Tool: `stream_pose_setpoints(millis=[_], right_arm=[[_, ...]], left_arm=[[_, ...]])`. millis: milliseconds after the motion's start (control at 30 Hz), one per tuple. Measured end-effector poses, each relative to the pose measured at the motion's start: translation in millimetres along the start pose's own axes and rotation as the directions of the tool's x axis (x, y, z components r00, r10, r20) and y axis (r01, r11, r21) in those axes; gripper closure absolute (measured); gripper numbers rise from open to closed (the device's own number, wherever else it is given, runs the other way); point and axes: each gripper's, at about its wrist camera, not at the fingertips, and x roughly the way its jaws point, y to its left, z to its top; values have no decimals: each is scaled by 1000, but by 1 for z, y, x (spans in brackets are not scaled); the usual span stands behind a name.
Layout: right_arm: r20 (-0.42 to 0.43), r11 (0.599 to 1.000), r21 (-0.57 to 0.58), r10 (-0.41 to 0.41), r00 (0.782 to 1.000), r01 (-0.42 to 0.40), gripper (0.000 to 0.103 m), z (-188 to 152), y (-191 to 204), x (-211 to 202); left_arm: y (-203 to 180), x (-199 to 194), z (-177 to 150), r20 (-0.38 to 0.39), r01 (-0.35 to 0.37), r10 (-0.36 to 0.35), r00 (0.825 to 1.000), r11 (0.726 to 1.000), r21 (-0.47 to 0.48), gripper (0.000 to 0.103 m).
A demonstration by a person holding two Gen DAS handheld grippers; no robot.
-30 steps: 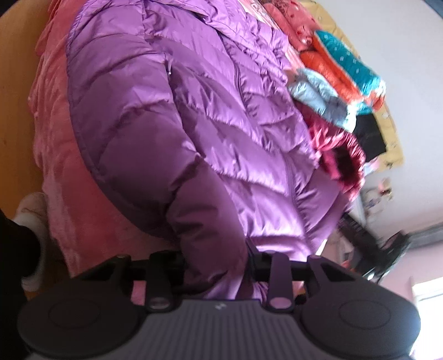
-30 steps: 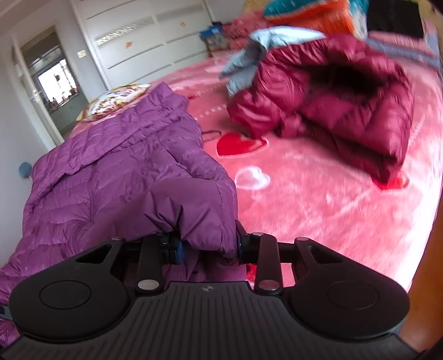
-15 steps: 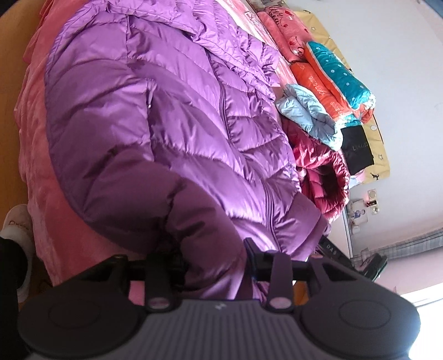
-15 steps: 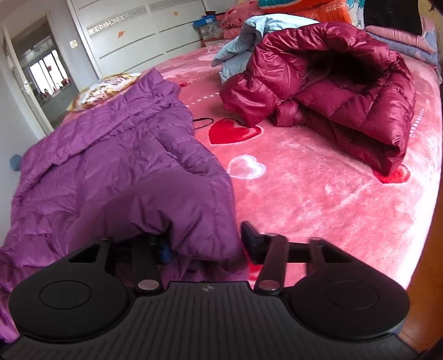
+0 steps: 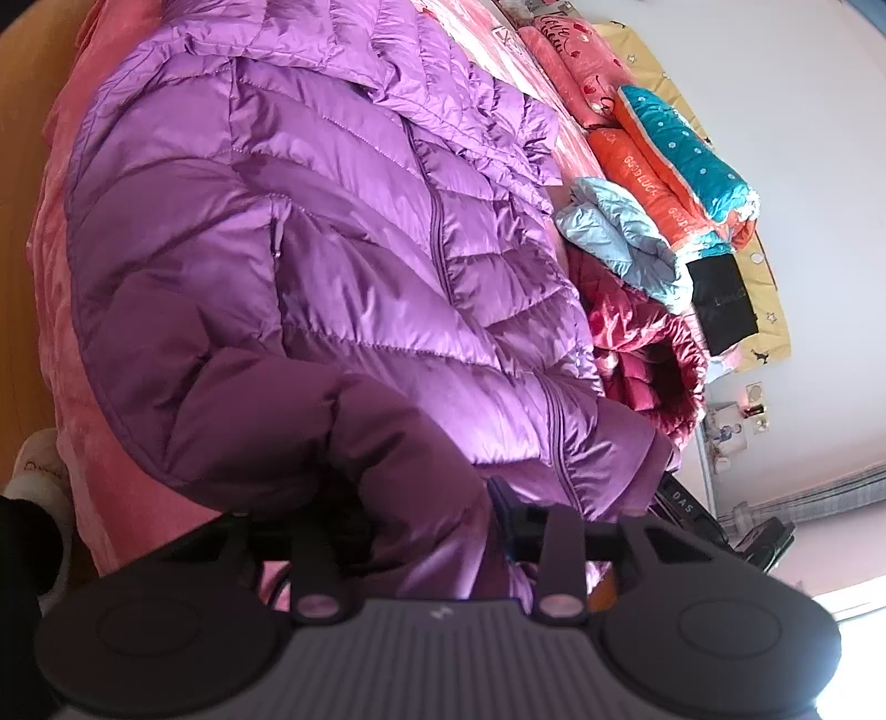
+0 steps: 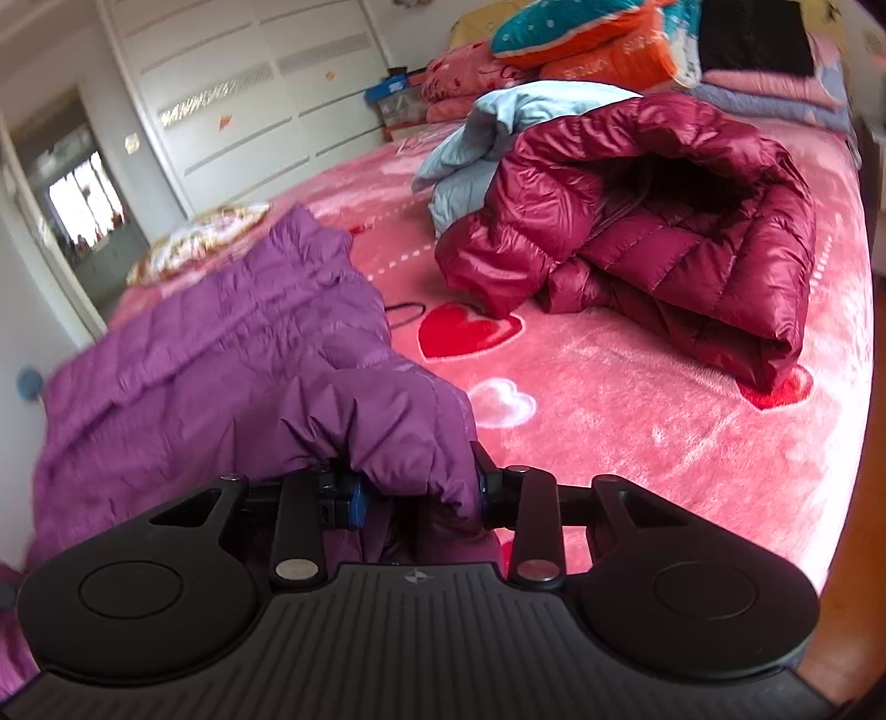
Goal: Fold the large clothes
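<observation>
A purple quilted down jacket (image 5: 332, 221) lies spread on the pink bed cover (image 5: 72, 310), zip side up. My left gripper (image 5: 421, 509) is shut on a bunched dark-purple fold at the jacket's near edge. The fabric hides its left fingertip. In the right wrist view the same jacket (image 6: 221, 343) fills the left side. My right gripper (image 6: 415, 487) has its jaws closing on another puffy fold of it, with both pads pressing into the fabric.
A maroon down jacket (image 6: 664, 221) lies crumpled on the heart-print cover (image 6: 609, 415), with a light blue garment (image 6: 487, 127) behind it. Folded quilts (image 6: 598, 44) are stacked at the headboard. A white wardrobe (image 6: 249, 99) and a doorway (image 6: 83, 199) stand beyond. A slippered foot (image 5: 39, 471) is at the bedside.
Half a second ago the right gripper's right finger stood clear of the fabric; now it presses the fold again. The left gripper has risen a little with its fold.
</observation>
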Motion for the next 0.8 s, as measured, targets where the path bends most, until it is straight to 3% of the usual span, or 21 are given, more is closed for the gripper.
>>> stream_pose_setpoints(millis=[67, 167, 300, 400, 567, 800], right_arm=[[-31, 1000, 9, -14, 999, 14, 46, -6, -5, 6], [-47, 999, 29, -16, 999, 18, 43, -10, -11, 7], [-31, 997, 80, 11, 999, -8, 59, -4, -11, -1], [34, 992, 119, 38, 999, -41, 69, 9, -6, -13], [180, 987, 131, 68, 981, -93, 82, 46, 15, -33], [325, 992, 71, 80, 942, -108, 83, 109, 62, -20]], left_arm=[[1, 0, -1, 2, 4, -4, 1000, 1000, -4, 71], [3, -3, 1, 6, 28, -28, 1000, 999, -29, 74], [4, -14, 10, 33, 98, -96, 995, 993, -71, 75], [-3, -30, 22, 80, 174, -169, 982, 983, -60, 75], [-16, -62, 55, 205, 292, -280, 938, 956, -28, 75], [-19, -82, 118, 389, 349, -322, 863, 937, 3, 75]])
